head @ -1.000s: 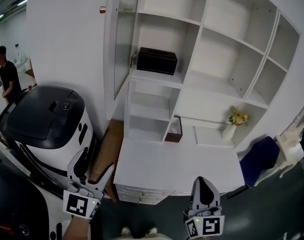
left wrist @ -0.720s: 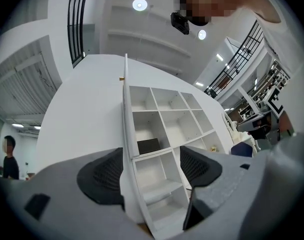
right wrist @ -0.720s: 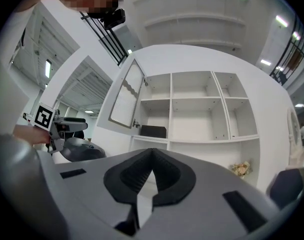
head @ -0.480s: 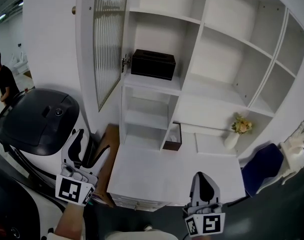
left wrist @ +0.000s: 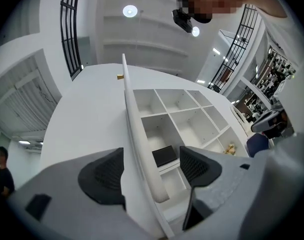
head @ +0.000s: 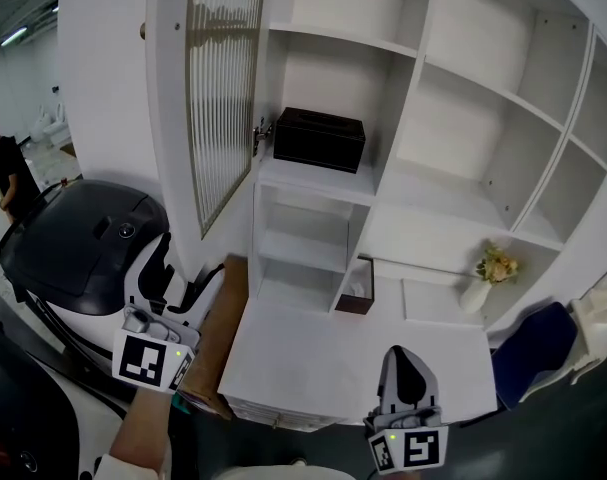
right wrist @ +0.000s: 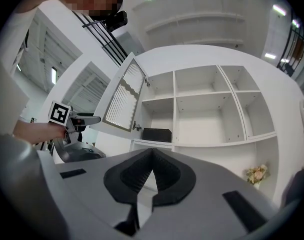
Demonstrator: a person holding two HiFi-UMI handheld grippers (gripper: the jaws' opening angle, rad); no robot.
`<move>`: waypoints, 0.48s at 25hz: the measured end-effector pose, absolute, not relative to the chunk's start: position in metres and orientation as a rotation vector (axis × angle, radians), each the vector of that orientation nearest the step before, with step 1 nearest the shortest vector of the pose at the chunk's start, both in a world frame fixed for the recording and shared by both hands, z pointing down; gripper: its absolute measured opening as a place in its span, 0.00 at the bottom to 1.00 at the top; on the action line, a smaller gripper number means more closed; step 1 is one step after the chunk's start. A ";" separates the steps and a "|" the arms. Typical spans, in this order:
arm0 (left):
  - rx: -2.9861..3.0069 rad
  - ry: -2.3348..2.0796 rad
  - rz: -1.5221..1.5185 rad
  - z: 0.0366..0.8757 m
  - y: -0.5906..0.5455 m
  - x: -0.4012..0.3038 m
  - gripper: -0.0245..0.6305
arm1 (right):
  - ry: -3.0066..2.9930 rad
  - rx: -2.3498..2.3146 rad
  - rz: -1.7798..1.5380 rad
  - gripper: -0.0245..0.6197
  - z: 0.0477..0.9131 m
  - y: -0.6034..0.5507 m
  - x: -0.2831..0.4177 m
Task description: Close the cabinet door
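The left tongs (head: 183, 270) stand wide open and hold nothing. In the left gripper view (left wrist: 152, 166) the door (left wrist: 135, 134) shows edge-on between the two jaws, but no view shows whether either jaw touches it. In the head view these tongs sit just below the lower corner of the door (head: 218, 88), which hangs open from the left side of the cabinet (head: 423, 168). The right tongs (head: 401, 360) are closed on nothing (right wrist: 152, 151), low over the bench (head: 313, 353) and well clear of the door. A black box (head: 318, 138) sits on the shelf just behind the door. Compared with a second ago, the left tongs are higher and nearer the door's corner, while the right tongs have barely moved.
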State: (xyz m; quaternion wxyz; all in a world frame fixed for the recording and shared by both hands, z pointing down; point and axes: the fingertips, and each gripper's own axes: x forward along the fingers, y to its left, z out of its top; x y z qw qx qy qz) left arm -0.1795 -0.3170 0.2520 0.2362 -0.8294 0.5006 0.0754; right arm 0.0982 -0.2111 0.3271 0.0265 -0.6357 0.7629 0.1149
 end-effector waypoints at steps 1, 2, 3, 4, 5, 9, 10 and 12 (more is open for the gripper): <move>-2.262 1.381 0.202 0.250 -0.319 -0.181 0.55 | 2.359 -1.960 0.353 0.04 0.327 -0.213 0.098; -2.252 1.389 0.200 0.249 -0.321 -0.183 0.53 | 2.363 -1.957 0.351 0.04 0.327 -0.214 0.098; -2.244 1.395 0.200 0.248 -0.322 -0.185 0.52 | 2.367 -1.952 0.350 0.04 0.328 -0.215 0.097; -2.236 1.398 0.201 0.247 -0.323 -0.186 0.51 | 2.372 -1.947 0.349 0.04 0.328 -0.216 0.095; -2.228 1.399 0.201 0.245 -0.323 -0.186 0.50 | 2.377 -1.940 0.349 0.04 0.327 -0.217 0.094; -2.204 1.404 0.201 0.239 -0.324 -0.186 0.41 | 2.388 -1.925 0.343 0.04 0.328 -0.218 0.092; -2.199 1.404 0.200 0.238 -0.324 -0.187 0.39 | 2.389 -1.923 0.341 0.04 0.328 -0.219 0.092; -2.184 1.401 0.197 0.237 -0.322 -0.187 0.34 | 2.391 -1.920 0.338 0.04 0.328 -0.218 0.093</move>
